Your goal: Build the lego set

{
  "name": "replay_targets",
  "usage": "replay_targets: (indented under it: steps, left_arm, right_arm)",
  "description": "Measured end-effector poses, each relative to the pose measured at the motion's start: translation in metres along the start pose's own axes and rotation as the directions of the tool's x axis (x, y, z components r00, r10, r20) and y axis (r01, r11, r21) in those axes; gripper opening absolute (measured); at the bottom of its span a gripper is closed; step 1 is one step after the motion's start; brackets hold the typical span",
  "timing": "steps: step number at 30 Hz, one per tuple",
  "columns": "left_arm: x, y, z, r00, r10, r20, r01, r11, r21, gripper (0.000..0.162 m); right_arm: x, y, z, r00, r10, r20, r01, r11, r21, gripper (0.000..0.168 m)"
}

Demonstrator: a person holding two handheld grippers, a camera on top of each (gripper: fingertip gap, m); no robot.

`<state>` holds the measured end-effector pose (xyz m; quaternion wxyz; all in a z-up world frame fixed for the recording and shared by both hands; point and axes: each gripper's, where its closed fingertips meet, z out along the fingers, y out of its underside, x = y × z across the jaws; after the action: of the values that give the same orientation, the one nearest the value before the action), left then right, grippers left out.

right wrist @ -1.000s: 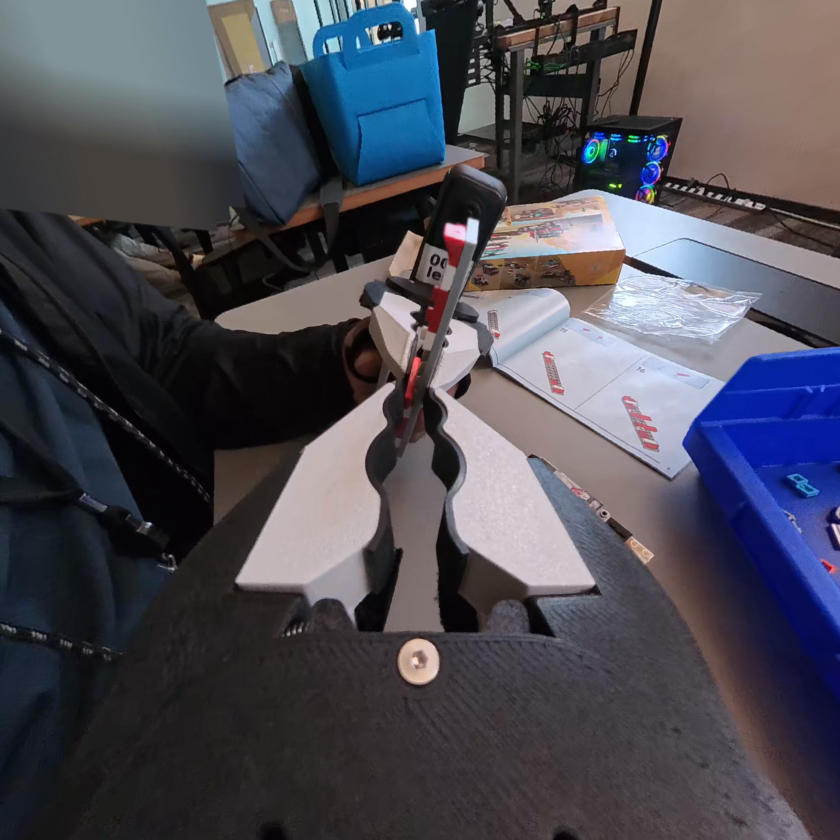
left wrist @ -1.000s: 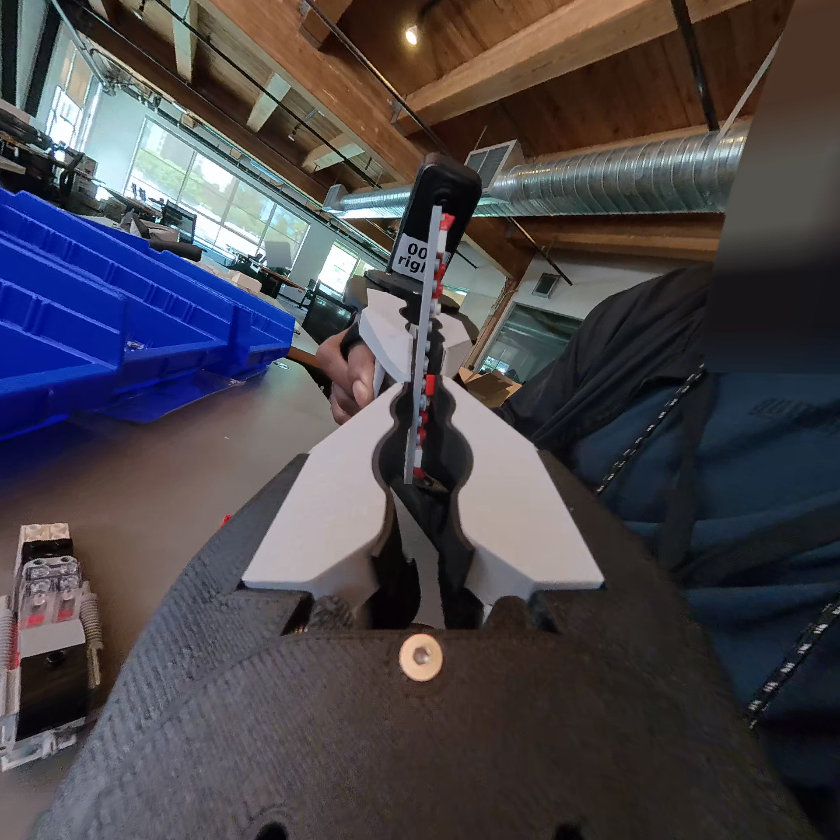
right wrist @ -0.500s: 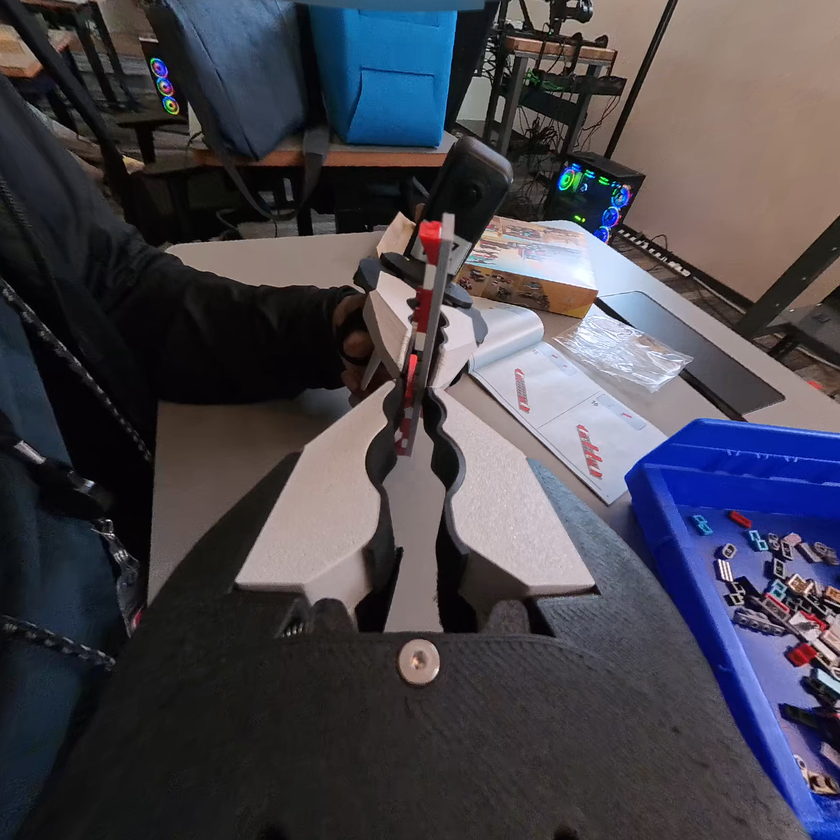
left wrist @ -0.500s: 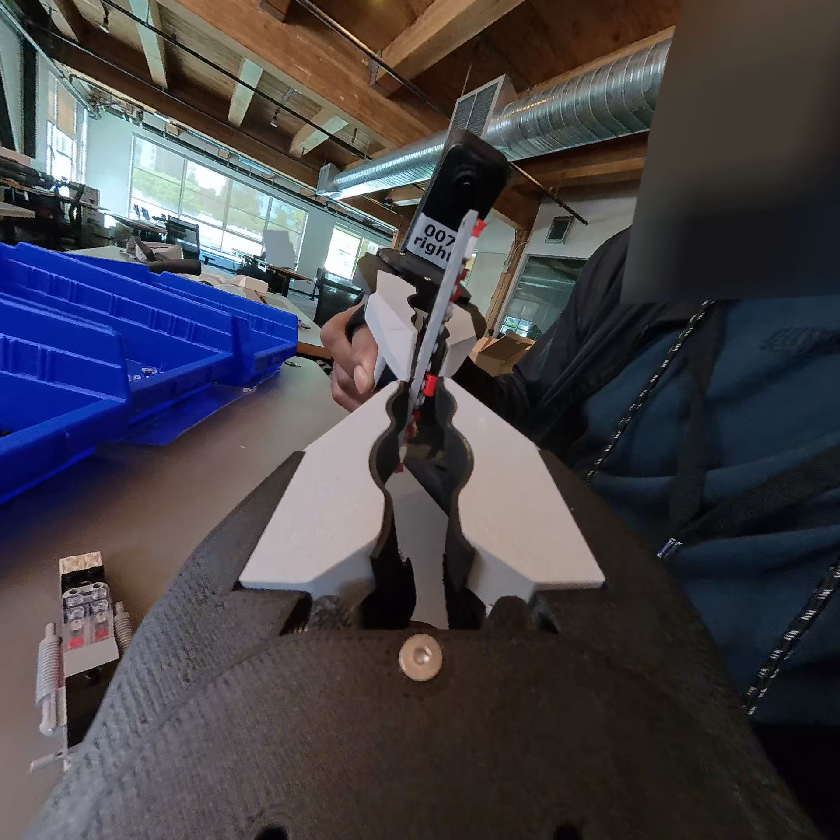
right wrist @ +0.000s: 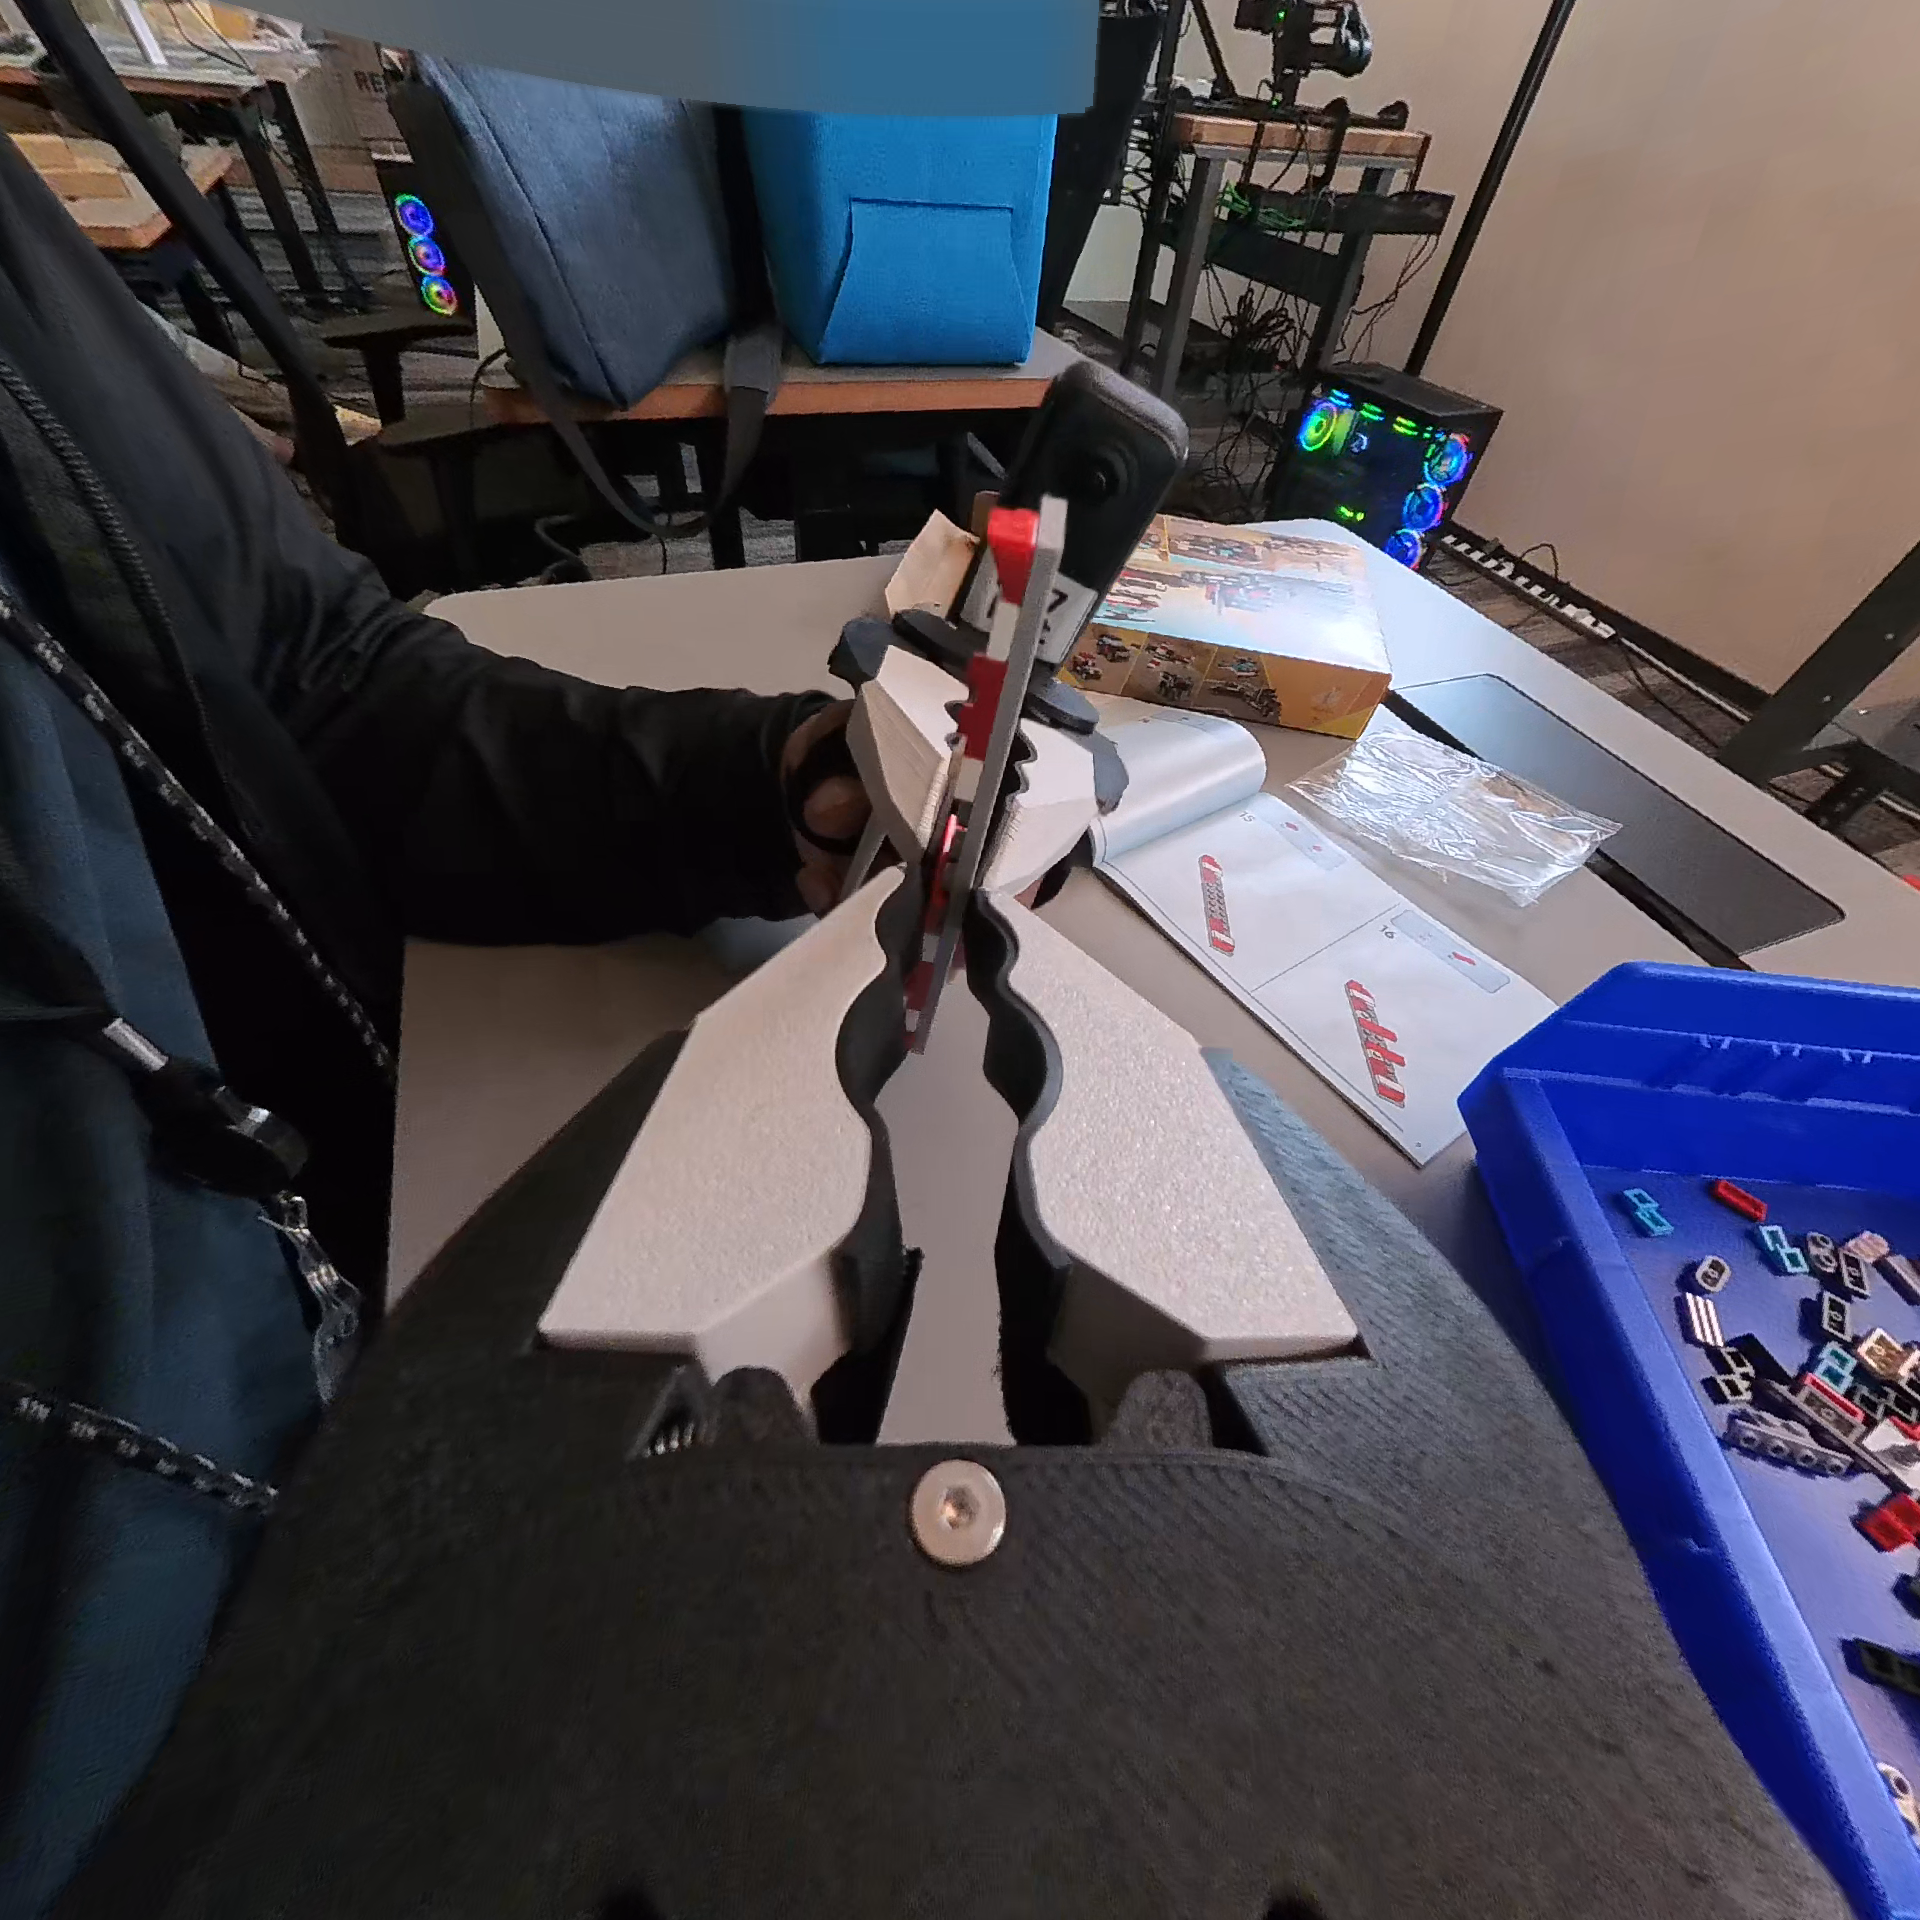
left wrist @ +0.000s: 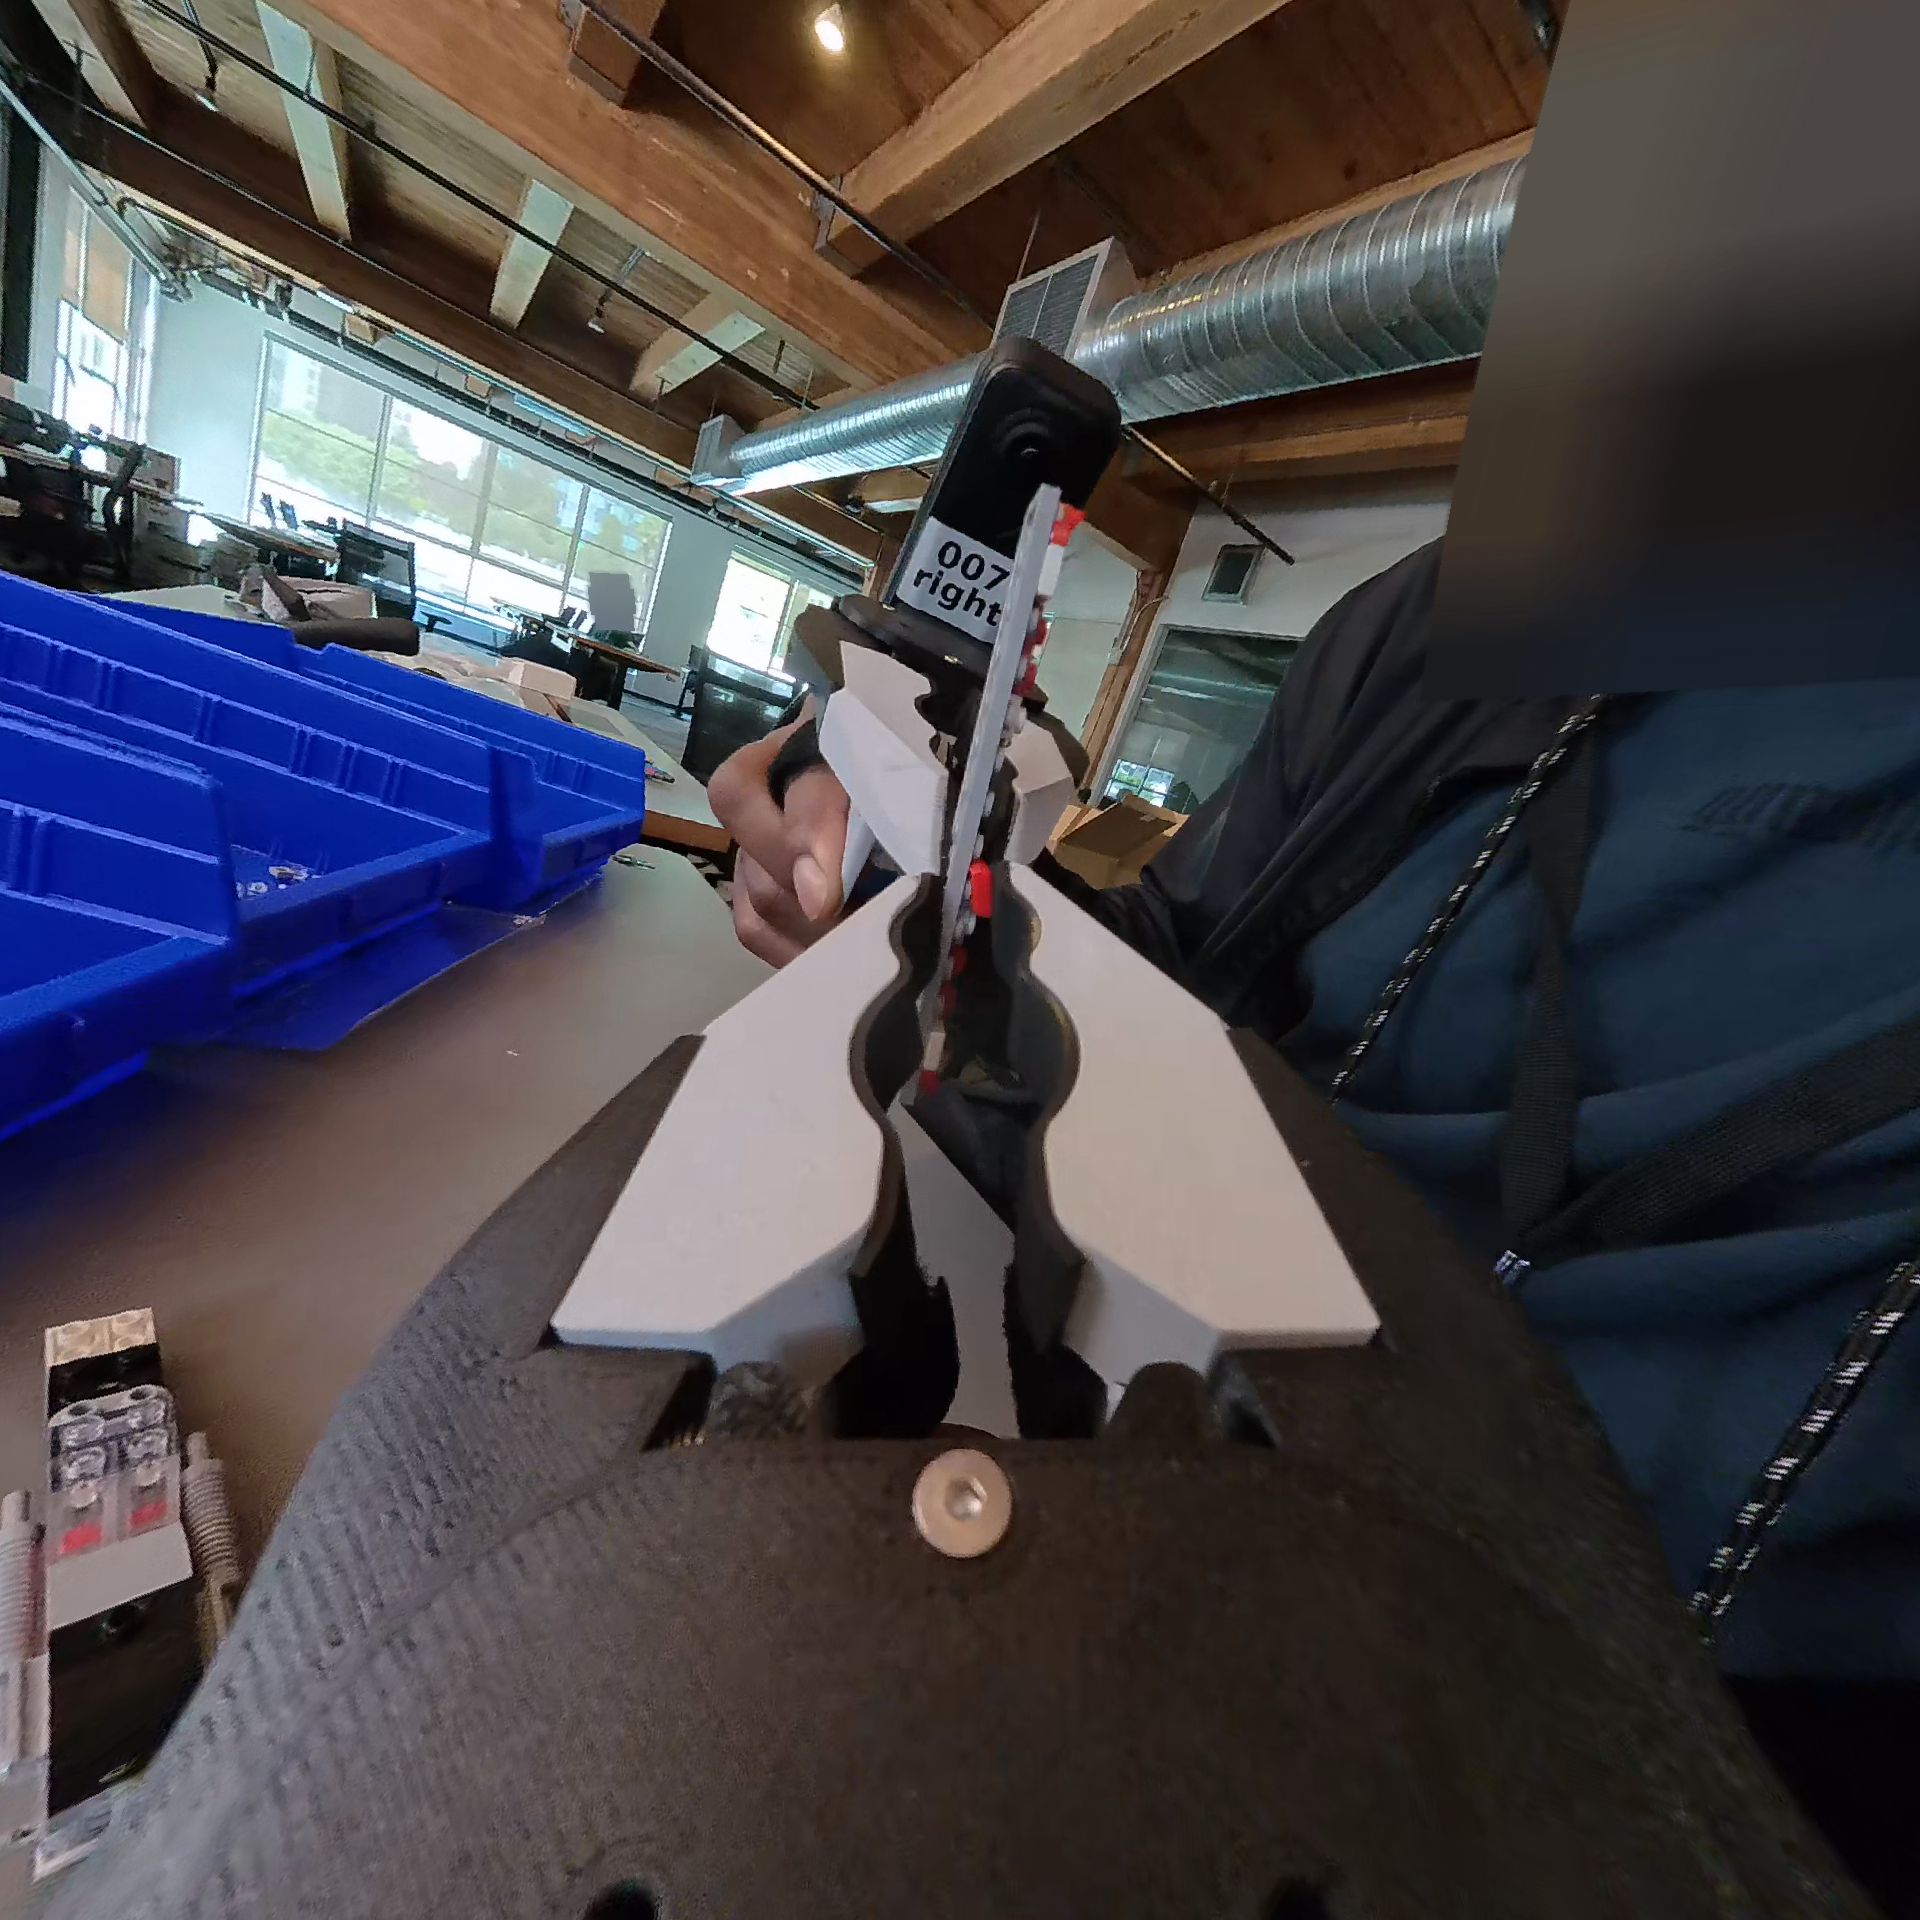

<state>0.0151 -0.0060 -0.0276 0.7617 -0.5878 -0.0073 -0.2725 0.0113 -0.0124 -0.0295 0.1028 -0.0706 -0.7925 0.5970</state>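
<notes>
Grey lego strip (left wrist: 992, 727) with red studs stands upright, pinched in both closed claws: left claw (left wrist: 961, 935), with the labelled right claw behind. Right view: right claw (right wrist: 940, 914) pinches it, tray (right wrist: 1558, 1247) nearer than before.

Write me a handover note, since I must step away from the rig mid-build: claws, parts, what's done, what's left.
Left claw: shut on the long grey plate, held off the table.
Right claw: shut on the same plate, facing the left claw.
Parts: loose pieces in the blue tray on the right, open instruction booklet beside it, black-and-grey sub-assembly on the table to the left.
Done: red pieces sit along the plate.
Left: the rest of the build; how much, I cannot tell.
</notes>
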Motion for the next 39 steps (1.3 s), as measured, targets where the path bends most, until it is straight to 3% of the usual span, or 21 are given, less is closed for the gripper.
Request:
replay_targets:
  steps: [22,39]
  left_arm:
    - [-0.021,-0.005,-0.006,0.988,-0.149,0.046,0.146,0.987,0.069,0.006]
    - [-0.021,-0.002,-0.004,0.985,-0.169,0.038,0.166,0.984,0.068,0.008]
  right_arm:
    - [0.021,0.006,0.004,0.981,0.191,-0.041,-0.189,0.981,0.049,0.010]
    - [0.019,0.007,0.002,0.952,0.305,0.019,-0.305,0.950,0.066,0.006]
